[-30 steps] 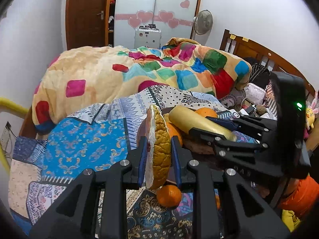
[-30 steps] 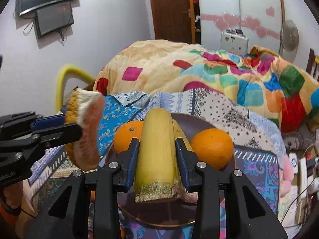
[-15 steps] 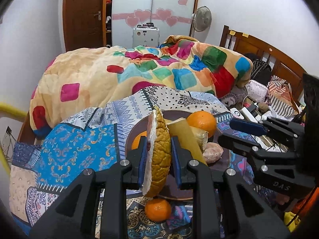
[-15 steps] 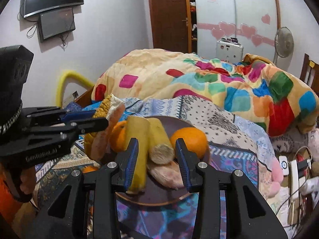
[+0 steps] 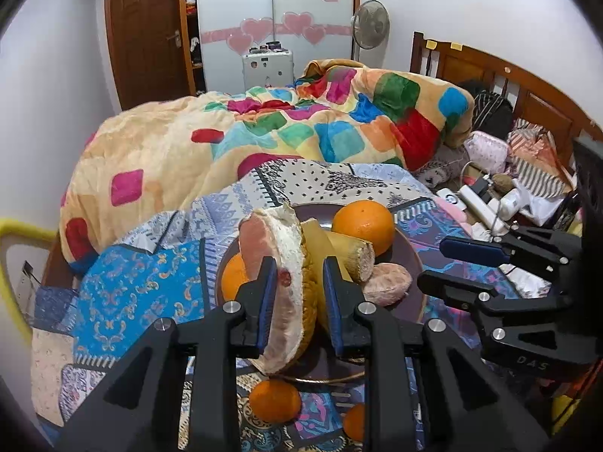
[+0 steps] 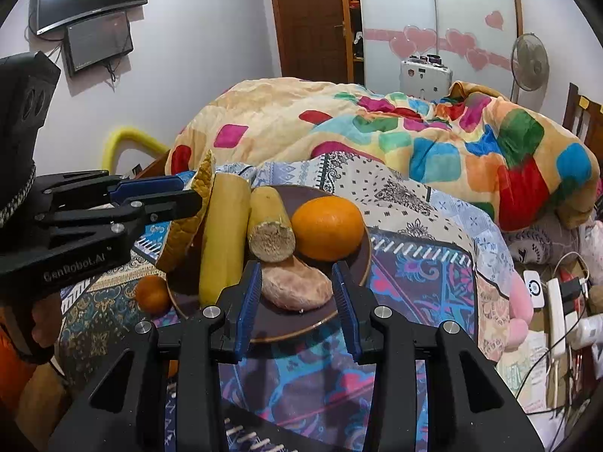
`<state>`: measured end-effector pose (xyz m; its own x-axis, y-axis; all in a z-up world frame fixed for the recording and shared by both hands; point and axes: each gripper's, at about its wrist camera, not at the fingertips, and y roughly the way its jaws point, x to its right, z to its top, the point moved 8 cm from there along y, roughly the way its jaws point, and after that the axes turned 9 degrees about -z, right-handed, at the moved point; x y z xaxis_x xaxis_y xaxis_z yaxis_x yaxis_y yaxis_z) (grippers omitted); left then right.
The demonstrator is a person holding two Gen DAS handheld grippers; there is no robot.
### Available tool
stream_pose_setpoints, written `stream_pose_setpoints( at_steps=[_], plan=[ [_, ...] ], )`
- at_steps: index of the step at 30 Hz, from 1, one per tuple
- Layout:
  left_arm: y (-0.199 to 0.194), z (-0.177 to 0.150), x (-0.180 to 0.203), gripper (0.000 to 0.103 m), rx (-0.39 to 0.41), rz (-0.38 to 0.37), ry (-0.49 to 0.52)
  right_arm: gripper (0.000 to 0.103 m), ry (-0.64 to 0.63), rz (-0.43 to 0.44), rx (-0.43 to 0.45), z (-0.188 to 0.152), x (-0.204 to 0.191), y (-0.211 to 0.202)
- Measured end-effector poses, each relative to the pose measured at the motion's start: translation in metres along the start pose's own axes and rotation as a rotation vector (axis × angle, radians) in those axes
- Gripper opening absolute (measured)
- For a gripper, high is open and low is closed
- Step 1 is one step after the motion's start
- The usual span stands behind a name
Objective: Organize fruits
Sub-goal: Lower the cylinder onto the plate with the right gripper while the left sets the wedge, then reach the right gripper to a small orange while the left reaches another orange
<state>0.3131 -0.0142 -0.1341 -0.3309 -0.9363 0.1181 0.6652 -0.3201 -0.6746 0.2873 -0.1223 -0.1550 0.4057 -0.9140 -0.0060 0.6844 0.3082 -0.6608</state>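
My left gripper is shut on a pomelo wedge with yellow rind and pink flesh, held over the left side of a dark round plate. The plate holds two yellow sugarcane-like pieces, an orange, a second orange and a peeled pink pomelo segment. My right gripper is open and empty, just in front of the plate, its jaws either side of the pink segment. It also shows in the left wrist view. The left gripper shows at left in the right wrist view.
Two small oranges lie on the patterned cloth in front of the plate. A colourful quilt is heaped behind. Power strips and cables lie at the right. A yellow rail stands at the left.
My right gripper let go of the yellow piece onto the plate, opened and drew back. My left gripper kept the pomelo wedge and moved slightly back and up.
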Motion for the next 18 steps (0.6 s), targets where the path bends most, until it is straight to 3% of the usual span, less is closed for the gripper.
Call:
stream_pose_setpoints(
  at_steps=[7, 11, 13, 15, 18],
  plan=[
    [-0.020, -0.010, -0.003, 0.032, 0.005, -0.004, -0.028, 0.036, 0.006, 0.011, 0.012, -0.001, -0.004, -0.013],
    [-0.037, -0.024, -0.007, 0.038, 0.009, 0.011, -0.031, 0.044, 0.003, 0.018, 0.030, -0.001, -0.013, -0.024],
    [-0.045, -0.032, -0.009, 0.043, 0.010, 0.016, -0.039, 0.044, -0.003, 0.019, 0.037, -0.002, -0.019, -0.028],
    [-0.053, -0.041, -0.013, 0.054, 0.015, 0.024, -0.048, 0.045, -0.007, 0.026, 0.036, -0.004, -0.024, -0.030],
    [-0.062, -0.057, -0.016, 0.058, 0.013, 0.034, -0.053, 0.046, -0.010, 0.036, 0.030, -0.009, -0.032, -0.031]
  ],
)
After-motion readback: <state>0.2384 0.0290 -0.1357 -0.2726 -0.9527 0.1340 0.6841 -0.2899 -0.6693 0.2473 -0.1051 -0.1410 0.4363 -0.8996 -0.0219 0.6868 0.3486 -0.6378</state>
